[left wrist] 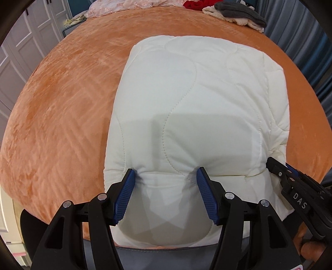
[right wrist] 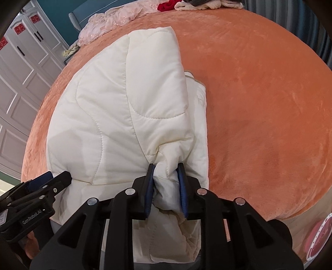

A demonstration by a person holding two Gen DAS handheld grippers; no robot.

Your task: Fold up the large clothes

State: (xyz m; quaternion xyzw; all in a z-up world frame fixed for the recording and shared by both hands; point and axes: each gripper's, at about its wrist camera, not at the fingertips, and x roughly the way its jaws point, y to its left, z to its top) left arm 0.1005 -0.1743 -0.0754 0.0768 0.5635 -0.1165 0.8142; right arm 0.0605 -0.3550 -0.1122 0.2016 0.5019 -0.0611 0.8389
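A white quilted coat (left wrist: 197,99) lies folded on the orange bed cover (left wrist: 62,103), its near edge at the bed's front. My left gripper (left wrist: 165,171) stands wide, and its blue pads dig into a thick fold at the coat's near left edge. In the right wrist view the same coat (right wrist: 108,116) is doubled over. My right gripper (right wrist: 166,166) pinches a bunched bit of its near right corner between narrow jaws. Each gripper shows in the other's view: the right gripper (left wrist: 278,166) at the coat's right edge, the left gripper (right wrist: 60,176) at its left edge.
Other clothes are heaped at the bed's far end: a pink garment (right wrist: 108,22), a red one (left wrist: 195,4), and a grey and cream pile (left wrist: 238,12). White wardrobe doors (right wrist: 20,72) stand on the left and blue-grey curtains (left wrist: 311,52) on the right. A pink round object (right wrist: 319,238) lies low right.
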